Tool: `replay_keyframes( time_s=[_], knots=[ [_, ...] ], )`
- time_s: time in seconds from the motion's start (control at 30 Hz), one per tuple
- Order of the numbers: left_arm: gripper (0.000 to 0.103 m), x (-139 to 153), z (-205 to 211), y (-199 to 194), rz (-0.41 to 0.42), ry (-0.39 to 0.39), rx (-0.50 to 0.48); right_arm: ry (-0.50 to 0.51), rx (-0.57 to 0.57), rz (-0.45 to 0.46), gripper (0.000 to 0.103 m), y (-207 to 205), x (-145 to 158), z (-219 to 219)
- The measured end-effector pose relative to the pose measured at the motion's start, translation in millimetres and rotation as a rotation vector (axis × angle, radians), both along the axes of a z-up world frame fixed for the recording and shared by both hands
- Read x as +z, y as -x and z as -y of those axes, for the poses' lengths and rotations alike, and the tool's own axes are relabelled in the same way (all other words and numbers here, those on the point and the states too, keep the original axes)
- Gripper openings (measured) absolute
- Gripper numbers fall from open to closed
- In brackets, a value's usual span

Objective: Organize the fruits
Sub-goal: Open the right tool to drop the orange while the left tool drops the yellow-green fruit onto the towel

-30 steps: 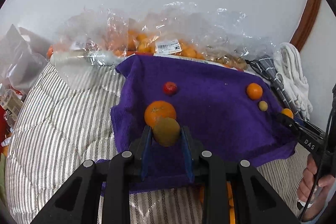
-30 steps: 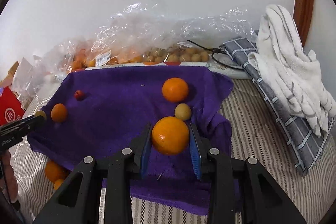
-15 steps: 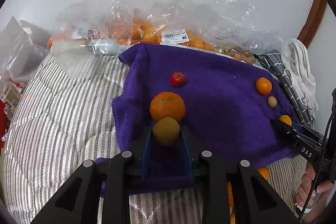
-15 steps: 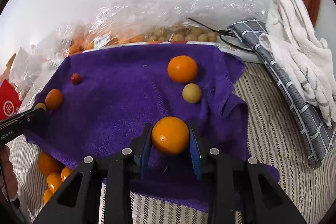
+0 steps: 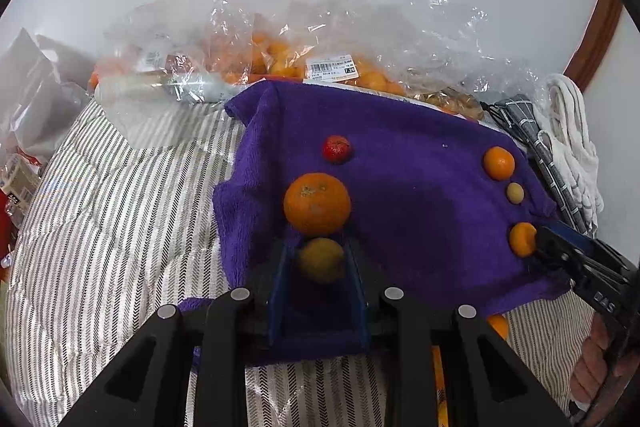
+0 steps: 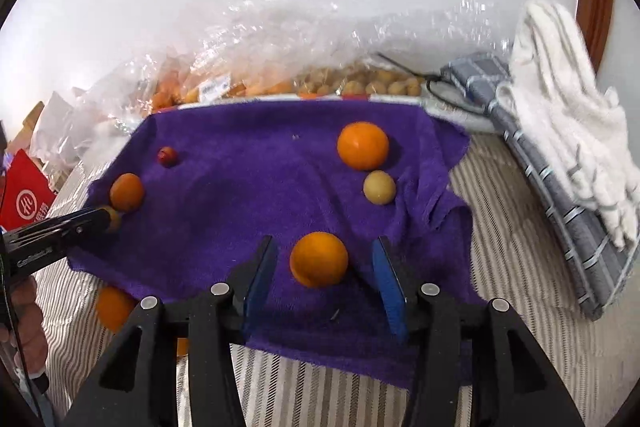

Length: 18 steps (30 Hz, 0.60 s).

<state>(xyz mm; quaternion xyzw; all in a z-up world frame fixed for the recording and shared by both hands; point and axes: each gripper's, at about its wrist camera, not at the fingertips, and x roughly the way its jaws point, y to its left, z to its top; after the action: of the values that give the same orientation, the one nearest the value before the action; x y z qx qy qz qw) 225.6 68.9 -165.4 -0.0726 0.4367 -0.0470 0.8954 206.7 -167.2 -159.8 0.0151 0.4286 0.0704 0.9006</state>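
A purple towel (image 5: 420, 211) lies on a striped bedspread. My left gripper (image 5: 320, 259) is shut on a small yellow-brown fruit (image 5: 321, 259), low over the towel just behind a large orange (image 5: 317, 203) and a small red fruit (image 5: 337, 149). My right gripper (image 6: 323, 261) is open, its blue pads apart from an orange (image 6: 319, 259) that rests on the towel (image 6: 240, 195) between them. Beyond it lie another orange (image 6: 363, 145) and a pale yellow fruit (image 6: 379, 187). The left gripper's tip shows at the towel's left edge in the right wrist view.
Clear plastic bags of oranges and small fruits (image 5: 320, 63) lie along the wall behind the towel. A white towel (image 6: 568, 123) on a grey checked cloth (image 6: 560, 211) lies at the right. More oranges (image 6: 114, 307) sit off the towel's near edge. A red packet (image 6: 24, 195) is at the left.
My right gripper has opened and let go of the orange, which now rests on the towel. My left gripper has lowered toward the towel, still shut on the yellow-brown fruit.
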Motion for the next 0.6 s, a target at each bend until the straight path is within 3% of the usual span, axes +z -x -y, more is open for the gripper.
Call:
replay_keyframes(
  time_s=[0.07, 0.17, 0.33, 0.47, 0.6],
  knots=[
    [0.030, 1, -1, 1, 0.008, 0.003, 0.003, 0.000, 0.015, 0.009, 0.049, 6, 7, -4],
    [0.042, 5, -2, 3, 0.026, -0.001, 0.022, -0.017, 0.046, 0.023, 0.049, 21, 17, -11],
    [0.043, 22, -4, 10, 0.101, -0.022, 0.030, 0.022, 0.072, 0.026, 0.029, 43, 21, -26],
    [0.043, 42, -17, 19, 0.151, 0.045, 0.042, 0.005, 0.096, 0.007, 0.027, 57, 22, -36],
    [0.043, 55, -24, 32, 0.186, 0.033, 0.053, -0.052, 0.129, -0.030, 0.028, 64, 18, -48]
  ],
)
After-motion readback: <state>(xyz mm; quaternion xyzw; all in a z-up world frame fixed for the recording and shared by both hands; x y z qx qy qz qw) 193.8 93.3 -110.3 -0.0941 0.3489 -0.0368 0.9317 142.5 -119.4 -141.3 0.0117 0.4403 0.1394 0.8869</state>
